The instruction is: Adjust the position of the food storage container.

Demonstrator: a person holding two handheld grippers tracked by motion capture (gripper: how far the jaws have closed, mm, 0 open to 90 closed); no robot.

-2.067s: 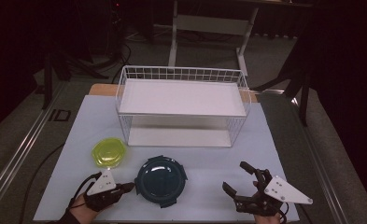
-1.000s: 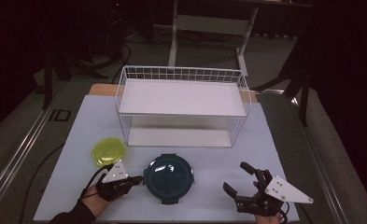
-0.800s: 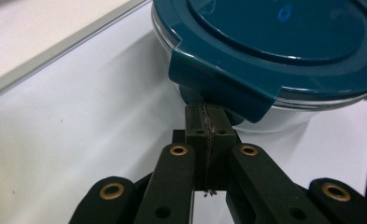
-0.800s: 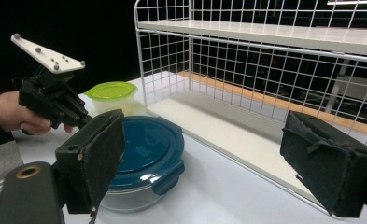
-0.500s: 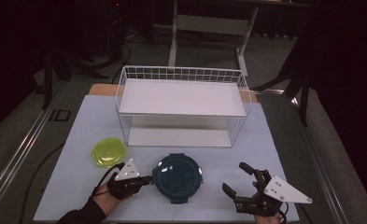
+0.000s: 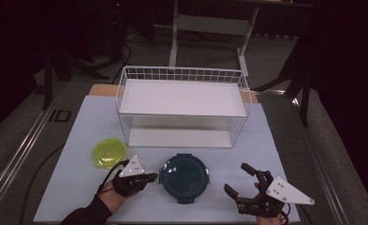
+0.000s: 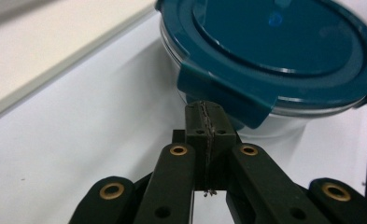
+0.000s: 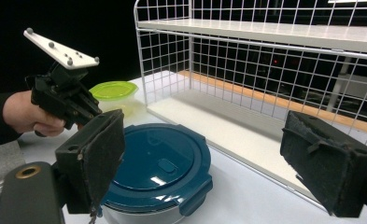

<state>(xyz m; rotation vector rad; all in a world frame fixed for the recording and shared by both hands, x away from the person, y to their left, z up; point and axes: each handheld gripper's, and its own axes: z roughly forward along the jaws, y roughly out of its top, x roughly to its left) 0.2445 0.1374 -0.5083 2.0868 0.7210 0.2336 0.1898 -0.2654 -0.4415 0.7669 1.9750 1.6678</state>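
The round teal container (image 6: 183, 177) sits lidded on the worktop (image 6: 69, 140), near its front edge and between your two hands, just in front of the white wire rack (image 6: 183, 101). Its teal lid (image 7: 284, 42) is clipped on over a clear bowl, and one of the lid's latch tabs (image 7: 218, 91) hangs down on the side facing your left hand.

Your left gripper (image 6: 149, 178) lies low and about level, pointing at the container's left side. Its jaws are pressed together with nothing between them, and in the left gripper view the joined tips sit right at that latch tab; whether they actually touch it, you cannot tell from here.

Your right gripper (image 6: 240, 180) is to the right of the container and apart from it. Its jaws are spread wide and hold nothing; in the right gripper view the container and the rack's lower shelf show between the two pads (image 8: 99, 156).

A yellow-green lidded container (image 6: 109, 152) stands on the worktop just behind and to the left of your left hand (image 6: 109, 192), clear of the teal one.
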